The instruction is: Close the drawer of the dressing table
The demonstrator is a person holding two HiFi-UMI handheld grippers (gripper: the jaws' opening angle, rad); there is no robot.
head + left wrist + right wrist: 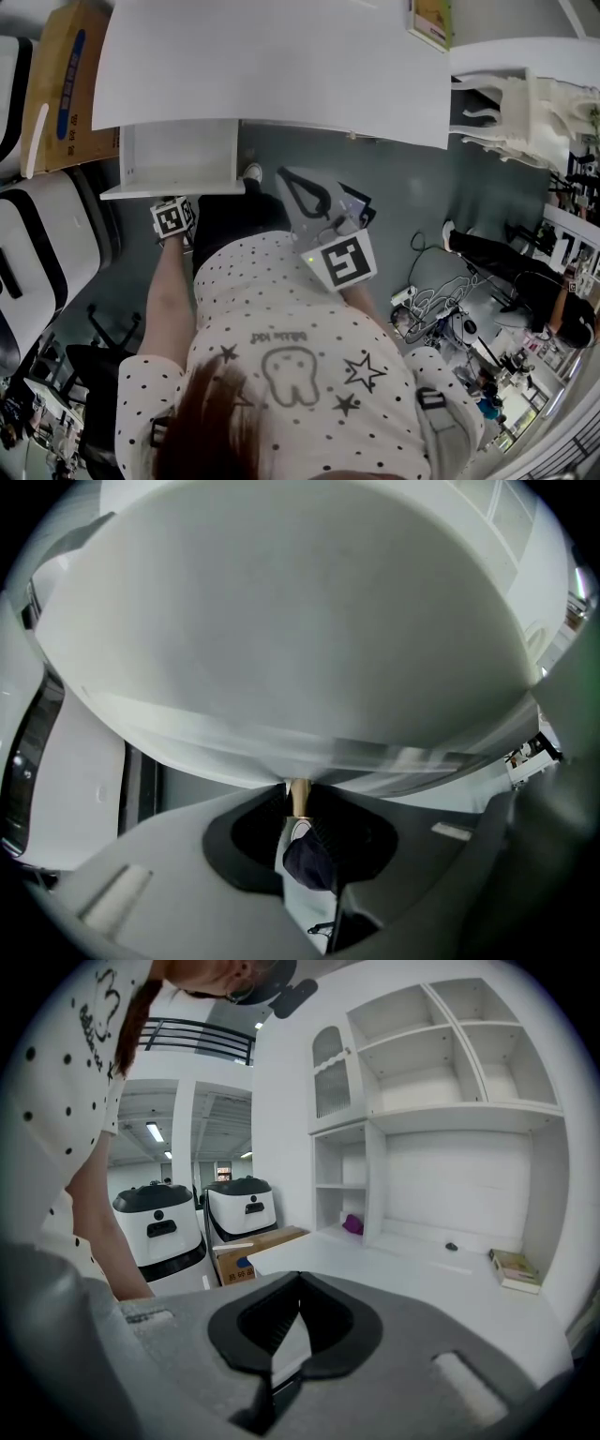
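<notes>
Drawer [178, 150]: one seen, pulled out from under the near-left corner of the dressing table [281, 66] worktop; showed bare white panels inside.
Left gripper [175, 214]: sat at the drawer's front panel, pointed steeply down; fingers held a narrow slit apart and gripped nothing.
Left gripper view: filled by a broad white surface [281, 621] just past the tips; showed a leg through the slit.
Right gripper [284, 173]: held off the worktop's near edge, toward its middle; fingertips met and clamped nothing.
In the way: person's dark trouser leg [225, 216] and shoe [251, 172], just beside the drawer's right side.
Worktop items: two counted, namely a book [514, 1267] at the right edge and a small dark item [452, 1247] toward the back edge.
Shelf unit [450, 1110]: rose from the back edge; four open compartments in two rows at the top, two stacked cubbies at the left.
Cubby contents: one purple item [353, 1224] in the lower left cubby.
Cardboard box [61, 89]: one, stood off the worktop's left edge.
White-and-black machines [159, 1227]: two, side by side beyond the box.
White furniture [516, 108]: stacked off the right edge.
Cables [436, 300]: lay loose on the floor.
Second person [525, 272]: stood well apart at the right.
</notes>
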